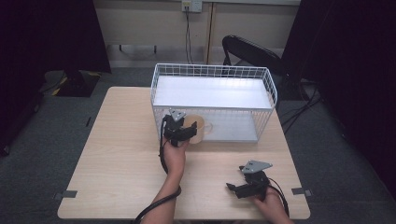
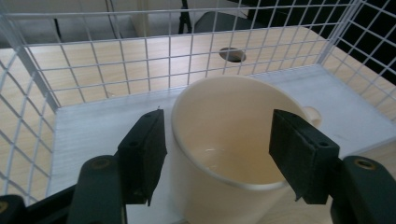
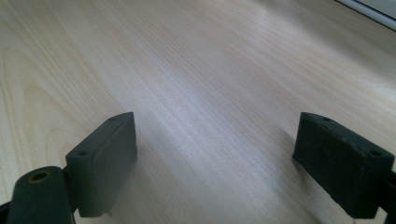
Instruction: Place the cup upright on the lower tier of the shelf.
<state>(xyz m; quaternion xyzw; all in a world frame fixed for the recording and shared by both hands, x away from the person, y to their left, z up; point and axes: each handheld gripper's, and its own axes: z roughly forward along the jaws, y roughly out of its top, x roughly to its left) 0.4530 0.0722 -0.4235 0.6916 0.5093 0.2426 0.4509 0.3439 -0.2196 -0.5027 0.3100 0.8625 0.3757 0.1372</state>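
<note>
The left gripper (image 1: 187,131) is at the near edge of the white wire basket (image 1: 212,74). Its jaws are released and straddle the cream mug (image 2: 224,154); the left pad (image 2: 144,149) stands clear of the mug wall. The mug stands upright on the basket's lower shelf, near-left corner. Near right, the right gripper (image 1: 236,187) rests over the bare wooden table (image 1: 116,158), jaws spread apart and holding nothing.
</note>
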